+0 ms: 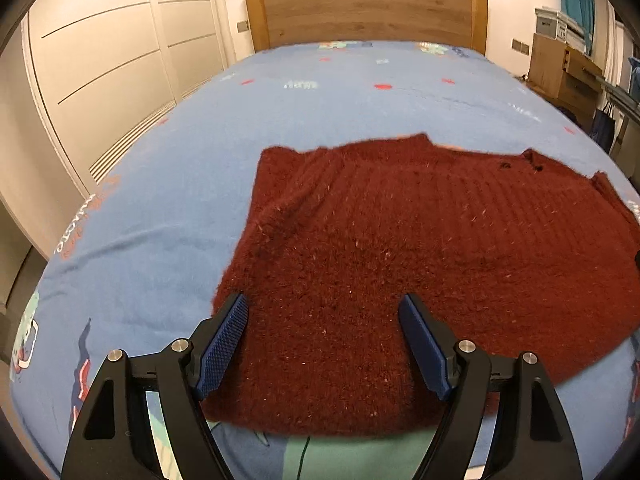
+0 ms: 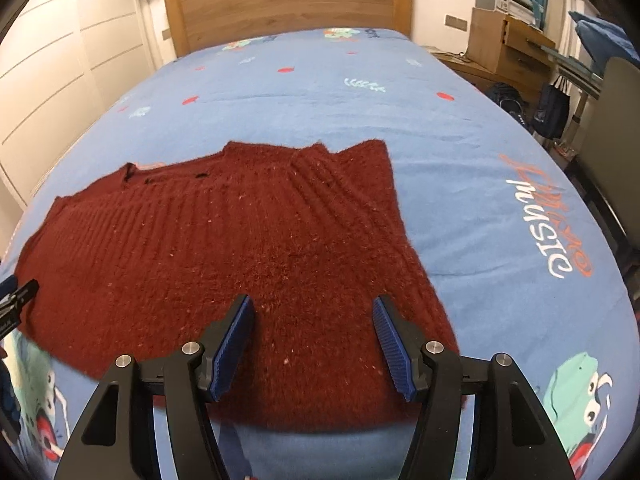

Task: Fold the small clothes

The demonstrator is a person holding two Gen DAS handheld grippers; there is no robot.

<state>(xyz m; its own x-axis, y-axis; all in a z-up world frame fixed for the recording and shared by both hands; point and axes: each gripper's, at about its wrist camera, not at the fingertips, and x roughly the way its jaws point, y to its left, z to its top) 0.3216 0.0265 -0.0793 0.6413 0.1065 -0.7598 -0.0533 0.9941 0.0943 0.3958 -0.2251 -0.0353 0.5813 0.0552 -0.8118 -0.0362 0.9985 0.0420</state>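
A dark red fuzzy knitted garment (image 1: 400, 248) lies spread flat on the blue printed bedsheet (image 1: 160, 200); it also shows in the right wrist view (image 2: 224, 248). My left gripper (image 1: 324, 304) is open and empty, hovering over the garment's near left part. My right gripper (image 2: 312, 306) is open and empty, over the garment's near right part. The tip of the left gripper shows at the left edge of the right wrist view (image 2: 16, 296).
A wooden headboard (image 1: 364, 12) stands at the far end of the bed. White wardrobe doors (image 1: 100, 72) run along the left. A wooden desk (image 2: 508, 48), dark bags (image 2: 552, 112) and a chair (image 2: 612, 128) stand to the right of the bed.
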